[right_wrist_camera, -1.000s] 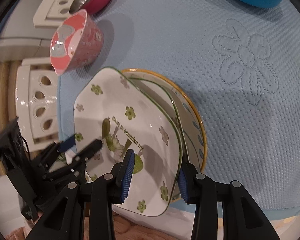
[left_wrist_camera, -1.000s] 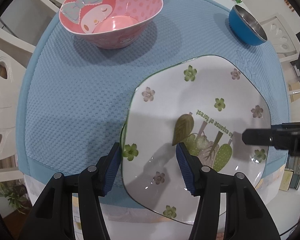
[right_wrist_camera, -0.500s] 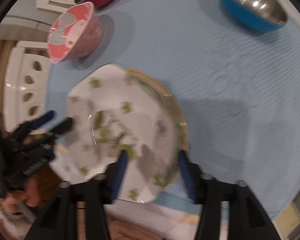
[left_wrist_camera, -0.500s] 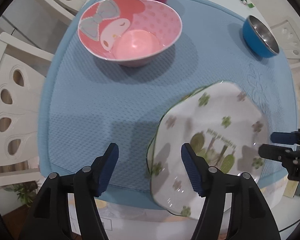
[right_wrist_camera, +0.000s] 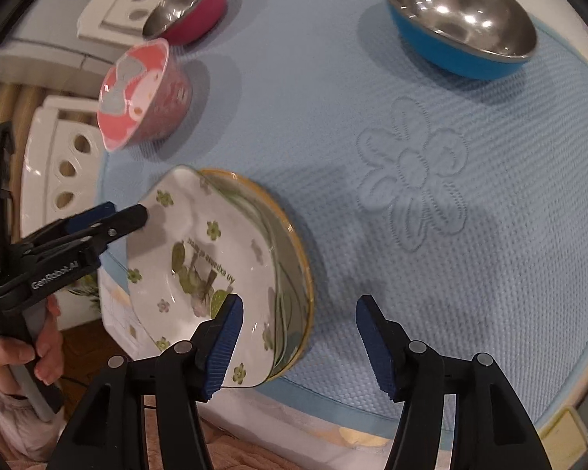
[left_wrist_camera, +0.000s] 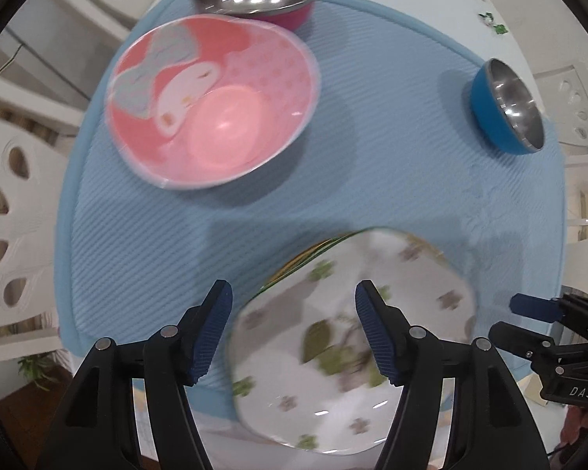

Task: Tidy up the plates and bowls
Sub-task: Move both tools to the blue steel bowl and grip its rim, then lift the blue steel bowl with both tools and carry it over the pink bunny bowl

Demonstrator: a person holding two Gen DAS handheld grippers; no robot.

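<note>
Now we see both the left gripper and right gripper apart, just opened, empty; flowered plate stacked at the desk's near edge.

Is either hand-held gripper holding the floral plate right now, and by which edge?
Neither. The left hand-held gripper and right hand-held gripper have just opened; the floral plate rests free on the yellow-rimmed plate.

A home dining spot: a round surface under a quilted blue mat stitched with a flower, ringed by white chairs with teardrop cut-outs. Everyday tableware stands on it: a pink cartoon-character bowl at the far left, steel bowls with blue and magenta shells, and flower-printed plates near the edge.
</note>
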